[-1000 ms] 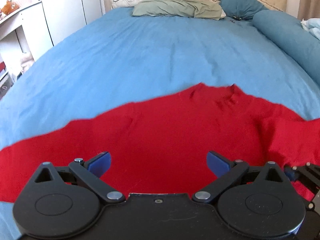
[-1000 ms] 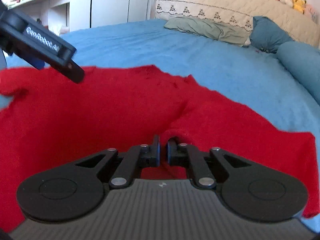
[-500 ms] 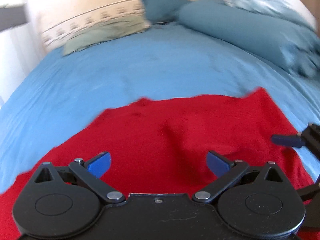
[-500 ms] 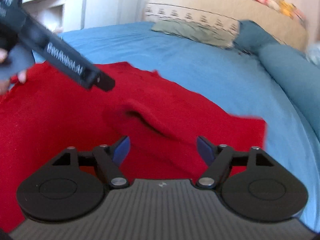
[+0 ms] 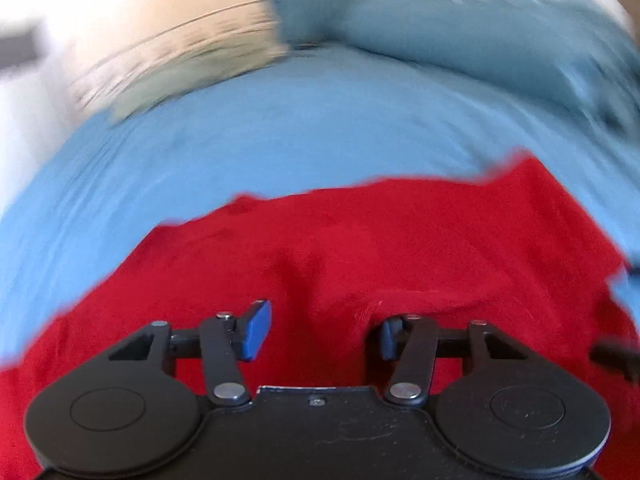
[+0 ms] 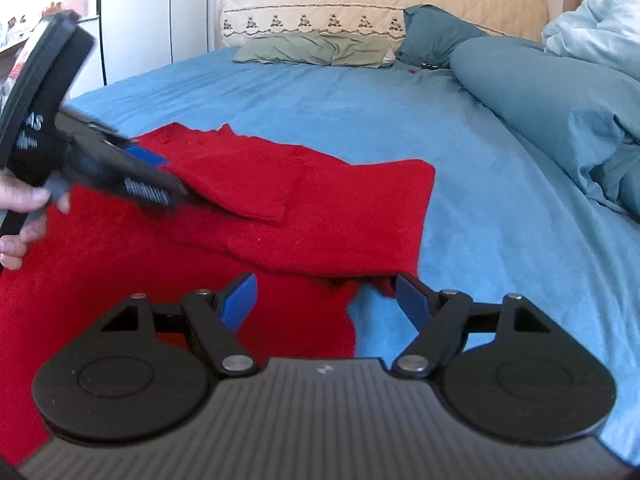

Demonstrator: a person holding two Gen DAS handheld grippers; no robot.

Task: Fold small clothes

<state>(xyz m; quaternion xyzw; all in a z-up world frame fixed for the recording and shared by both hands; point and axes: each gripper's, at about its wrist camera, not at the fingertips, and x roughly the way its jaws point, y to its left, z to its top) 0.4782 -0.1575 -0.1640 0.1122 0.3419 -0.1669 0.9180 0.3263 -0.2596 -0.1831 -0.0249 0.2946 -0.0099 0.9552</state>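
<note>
A red knitted garment (image 5: 400, 240) lies spread on the blue bed sheet (image 5: 280, 140). In the right wrist view, one side of the garment (image 6: 300, 220) is folded over its body. My left gripper (image 5: 322, 328) hovers low over the red cloth. Its jaws are closing with a raised wrinkle of cloth between them, and the pads do not press on it. From the right wrist view, the left gripper (image 6: 160, 176) reaches in from the left, held by a hand (image 6: 20, 200). My right gripper (image 6: 326, 300) stands open at the garment's near right edge, holding nothing.
The blue sheet (image 6: 400, 120) stretches far beyond the garment. A green pillow (image 6: 312, 48) and a teal pillow (image 6: 432, 32) lie at the headboard. A rolled blue duvet (image 6: 560, 112) runs along the right side. A white wardrobe (image 6: 136, 20) stands at the back left.
My right gripper has let go of the red fold, opened wide and moved right. My left gripper swung right over the garment and its jaws have narrowed.
</note>
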